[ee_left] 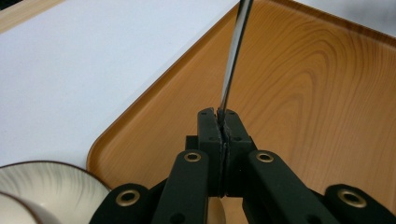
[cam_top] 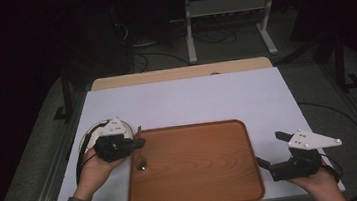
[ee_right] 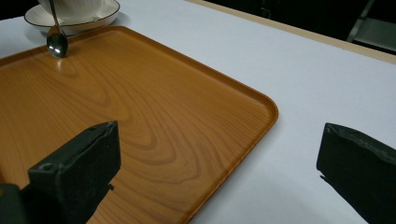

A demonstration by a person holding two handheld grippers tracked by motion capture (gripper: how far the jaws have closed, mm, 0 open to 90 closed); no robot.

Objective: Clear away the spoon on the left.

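A metal spoon (cam_top: 143, 163) hangs bowl-down over the left end of a wooden tray (cam_top: 200, 178), its tip at or just above the tray surface. My left gripper (cam_top: 142, 142) is shut on the spoon's handle (ee_left: 232, 65), which runs on beyond the closed jaws. From the right gripper view the spoon bowl (ee_right: 57, 45) sits low over the tray (ee_right: 140, 93) near its far corner. At the tray's right edge my right gripper (cam_top: 270, 149) stands open over the white mat, nothing between its fingers (ee_right: 88, 158).
A white cup on a dark-rimmed saucer (cam_top: 95, 129) stands just left of the tray, partly behind my left hand; the saucer (ee_left: 51, 182) lies close under the left gripper. A white mat (cam_top: 186, 99) covers the table, and its wooden edge (cam_top: 178, 73) shows at the back.
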